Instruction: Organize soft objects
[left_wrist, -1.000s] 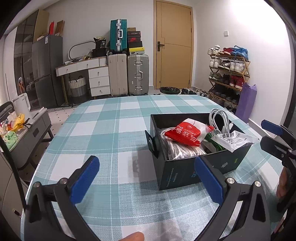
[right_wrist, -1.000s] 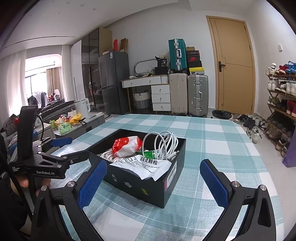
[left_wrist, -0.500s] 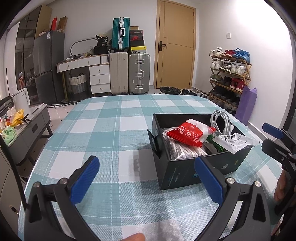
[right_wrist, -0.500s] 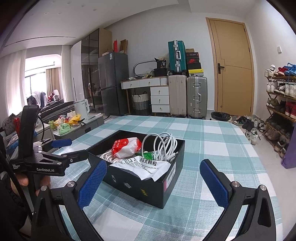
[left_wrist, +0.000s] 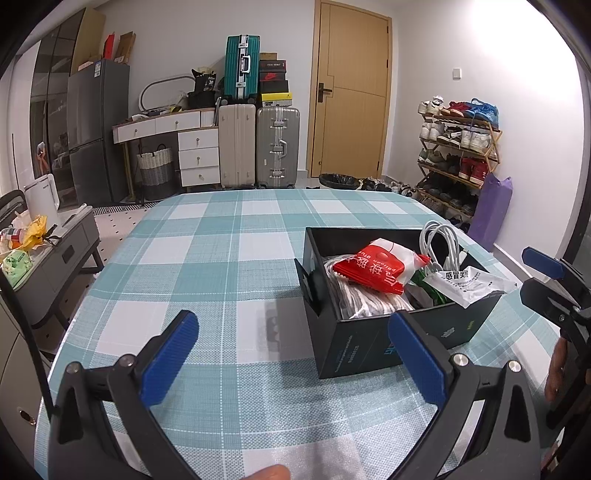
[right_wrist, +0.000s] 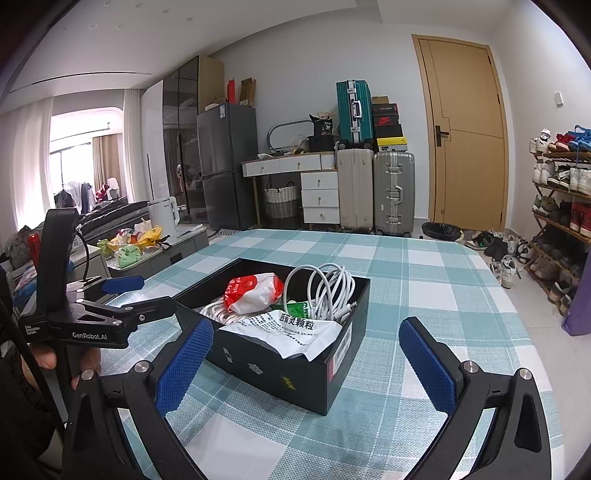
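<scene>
Barely anything's moved, both views just drift slightly. Left gripper (left_wrist: 291, 354) and right gripper (right_wrist: 306, 358) hang with fingers wide, empty. Ahead on the tabletop (left_wrist: 221, 258) sits the black box (right_wrist: 295, 369) of soft stuff, nearer the right fingers, its long axis running away leftward.
</scene>
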